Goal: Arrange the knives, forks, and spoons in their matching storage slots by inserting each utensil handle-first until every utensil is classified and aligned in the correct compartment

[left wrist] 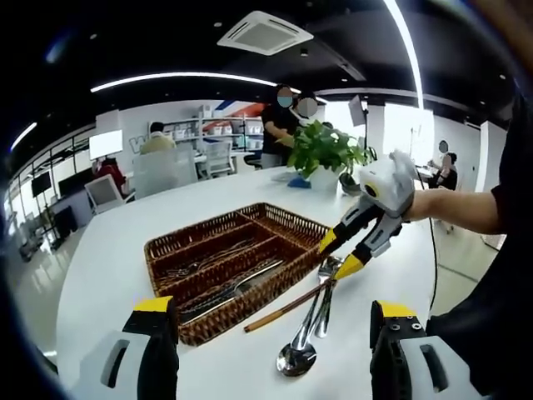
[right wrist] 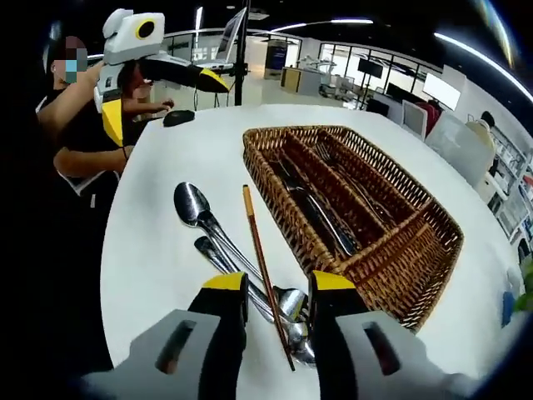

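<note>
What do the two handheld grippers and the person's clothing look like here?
Both the left gripper and the right gripper have grey bodies with black jaws capped in yellow; the right one carries a white housing. The person wears a black sleeve.

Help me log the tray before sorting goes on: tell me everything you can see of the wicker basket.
The wicker basket is brown woven cane, rectangular and low-walled, split by woven dividers into long compartments. It sits flat on the white table. Dark metal cutlery lies lengthwise inside; the kinds are hard to tell. A brown chopstick lies on the table along one long side.
</note>
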`<state>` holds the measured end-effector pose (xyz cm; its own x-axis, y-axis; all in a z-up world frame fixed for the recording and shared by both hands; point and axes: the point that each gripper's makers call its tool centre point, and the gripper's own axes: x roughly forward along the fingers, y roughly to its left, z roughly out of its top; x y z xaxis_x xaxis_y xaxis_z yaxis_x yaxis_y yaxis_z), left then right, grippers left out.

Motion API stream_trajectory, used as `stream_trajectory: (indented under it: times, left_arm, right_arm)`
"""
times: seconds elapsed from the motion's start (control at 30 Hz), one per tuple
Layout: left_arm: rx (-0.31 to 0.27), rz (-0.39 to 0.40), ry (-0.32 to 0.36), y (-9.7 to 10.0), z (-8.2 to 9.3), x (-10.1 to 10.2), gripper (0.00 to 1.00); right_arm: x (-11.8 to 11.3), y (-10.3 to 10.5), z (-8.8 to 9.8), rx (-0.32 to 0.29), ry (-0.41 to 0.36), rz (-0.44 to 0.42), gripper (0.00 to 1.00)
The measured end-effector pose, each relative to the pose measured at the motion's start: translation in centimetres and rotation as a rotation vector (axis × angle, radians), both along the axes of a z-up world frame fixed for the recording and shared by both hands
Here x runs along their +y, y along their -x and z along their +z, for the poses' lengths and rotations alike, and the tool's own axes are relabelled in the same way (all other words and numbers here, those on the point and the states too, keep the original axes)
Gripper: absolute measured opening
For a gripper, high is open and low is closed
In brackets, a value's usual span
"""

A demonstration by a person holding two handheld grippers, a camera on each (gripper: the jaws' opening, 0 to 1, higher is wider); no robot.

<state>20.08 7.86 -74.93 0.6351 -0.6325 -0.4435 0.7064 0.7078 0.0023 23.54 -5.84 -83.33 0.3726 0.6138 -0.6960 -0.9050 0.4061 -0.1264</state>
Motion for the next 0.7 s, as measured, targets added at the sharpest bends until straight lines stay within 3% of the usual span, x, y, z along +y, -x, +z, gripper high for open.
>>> stream_trajectory:
  times: [0.7]
  left_arm:
    - [0.015, -0.004, -0.015, 0.8, -0.6, 0.2, 1.00]
  right_arm:
    - [1.2, 0.1, -3.1, 0.067, 0.082, 0.108, 0.08]
